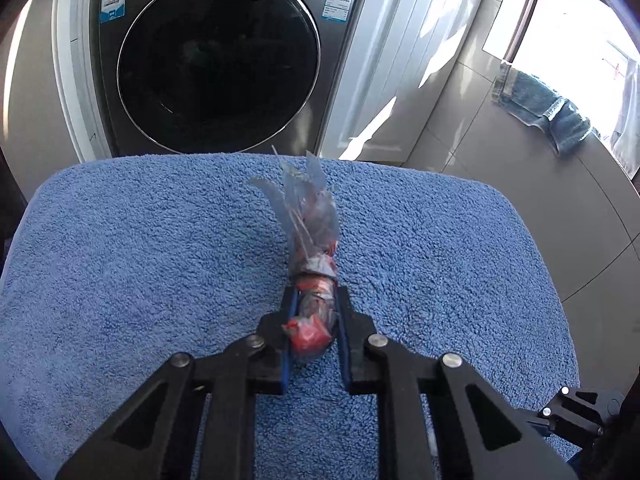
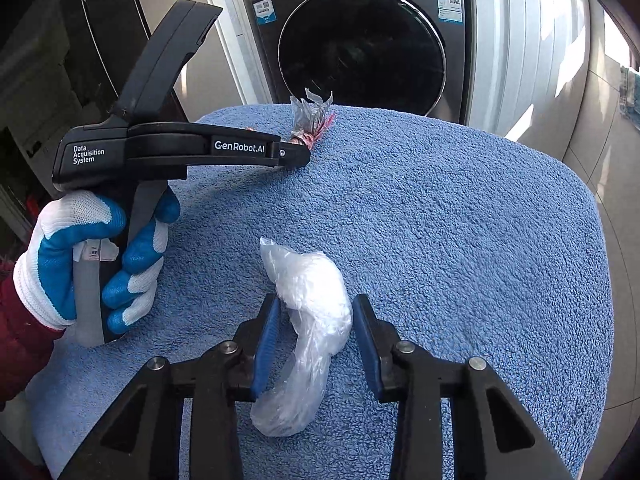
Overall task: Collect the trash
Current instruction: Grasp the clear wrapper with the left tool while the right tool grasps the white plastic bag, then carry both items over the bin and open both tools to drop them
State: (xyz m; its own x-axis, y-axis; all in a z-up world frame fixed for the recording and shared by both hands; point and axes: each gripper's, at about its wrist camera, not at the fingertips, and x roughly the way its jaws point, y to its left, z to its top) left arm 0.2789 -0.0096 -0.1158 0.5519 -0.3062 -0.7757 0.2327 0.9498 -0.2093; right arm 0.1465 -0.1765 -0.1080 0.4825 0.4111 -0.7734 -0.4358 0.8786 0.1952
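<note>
Trash is seen as two pieces on the blue terry mat (image 1: 120, 264): one twisted red-and-clear wrapper (image 1: 314, 280) and one crumpled clear plastic bag (image 2: 308, 320). Both lie on the mat, well apart, the wrapper near the far edge and the bag nearer the cameras.

Two tongs are counted. The left tongs (image 1: 314, 304) are clenched on the wrapper, its red end pinched between the two blue pads while its clear tail fans out beyond the tips. In the right wrist view these same tongs (image 2: 298, 152) are held by one hand in a white-and-blue glove (image 2: 96, 264), with a dark red sleeve (image 2: 20, 344) behind it.

The right tongs (image 2: 316, 312) are set around the bag; the bag sits between the two blue pads, yet narrow gaps are visible at both sides, so the bag is not pressed.

One washing machine (image 1: 216, 60) with a round dark door is seen behind the mat, and one piece of denim (image 1: 540, 108) lies on the tiled floor (image 1: 520, 200).
</note>
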